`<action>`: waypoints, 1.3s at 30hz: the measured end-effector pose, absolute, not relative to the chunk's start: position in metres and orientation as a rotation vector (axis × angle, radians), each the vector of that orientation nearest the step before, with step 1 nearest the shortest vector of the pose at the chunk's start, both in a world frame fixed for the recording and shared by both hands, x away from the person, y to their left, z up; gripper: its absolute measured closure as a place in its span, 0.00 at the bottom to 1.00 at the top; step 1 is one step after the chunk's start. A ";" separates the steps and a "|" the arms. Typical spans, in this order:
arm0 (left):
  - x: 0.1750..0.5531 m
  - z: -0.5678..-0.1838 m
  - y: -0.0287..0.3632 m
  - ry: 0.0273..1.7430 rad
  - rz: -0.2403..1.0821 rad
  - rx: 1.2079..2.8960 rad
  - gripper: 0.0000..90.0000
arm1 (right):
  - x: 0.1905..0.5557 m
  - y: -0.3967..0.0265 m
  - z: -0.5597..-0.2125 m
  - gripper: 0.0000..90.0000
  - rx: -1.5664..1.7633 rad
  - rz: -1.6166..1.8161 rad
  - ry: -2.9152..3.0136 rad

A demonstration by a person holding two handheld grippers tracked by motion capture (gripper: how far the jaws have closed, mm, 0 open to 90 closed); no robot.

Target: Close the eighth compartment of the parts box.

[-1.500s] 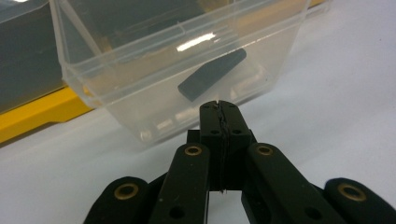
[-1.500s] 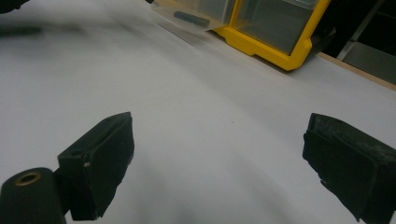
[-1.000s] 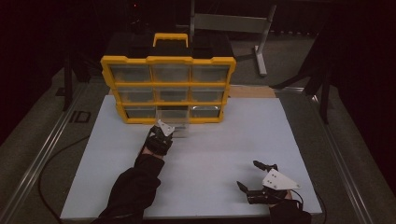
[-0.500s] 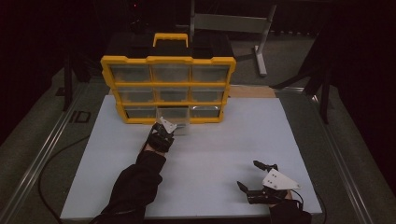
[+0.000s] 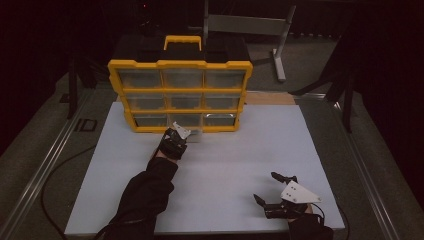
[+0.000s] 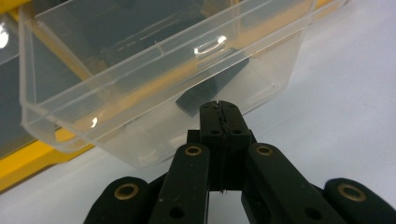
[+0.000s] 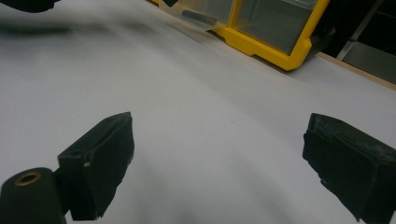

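At the bottom row of the yellow organizer [image 5: 179, 91], a clear drawer [image 6: 154, 88] juts partway out, its front lip pinched by the left tongs [image 6: 219, 114]. Pulled off-axis, it could slip free or tip. Right tongs [image 5: 274, 192] rest wide apart on the desk [image 5: 225, 160].

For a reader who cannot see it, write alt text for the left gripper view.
The left tongs, black and closed, meet the front of a clear plastic drawer pulled partway out of a yellow organiser. A dark object lies inside the drawer, above a white table.
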State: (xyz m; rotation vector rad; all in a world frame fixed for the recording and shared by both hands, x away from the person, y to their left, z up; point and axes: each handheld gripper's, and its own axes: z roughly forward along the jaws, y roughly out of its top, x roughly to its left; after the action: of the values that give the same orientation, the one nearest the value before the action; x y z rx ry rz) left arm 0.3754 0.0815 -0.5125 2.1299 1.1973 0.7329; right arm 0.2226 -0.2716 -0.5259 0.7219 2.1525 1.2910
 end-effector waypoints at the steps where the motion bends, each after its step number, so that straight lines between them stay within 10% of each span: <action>1: 0.376 -0.512 0.081 1.198 0.732 2.134 1.00 | 0.223 -0.272 -0.526 0.10 0.722 1.292 2.152; 39: 0.406 -0.512 0.075 1.213 0.751 2.139 1.00 | 0.223 -0.273 -0.526 0.10 0.714 1.294 2.155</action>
State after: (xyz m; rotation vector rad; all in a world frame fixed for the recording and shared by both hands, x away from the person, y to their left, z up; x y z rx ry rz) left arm 0.4064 0.0746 -0.5124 2.1388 1.2134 0.7512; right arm 0.2227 -0.2727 -0.5257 0.7135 2.1551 1.2944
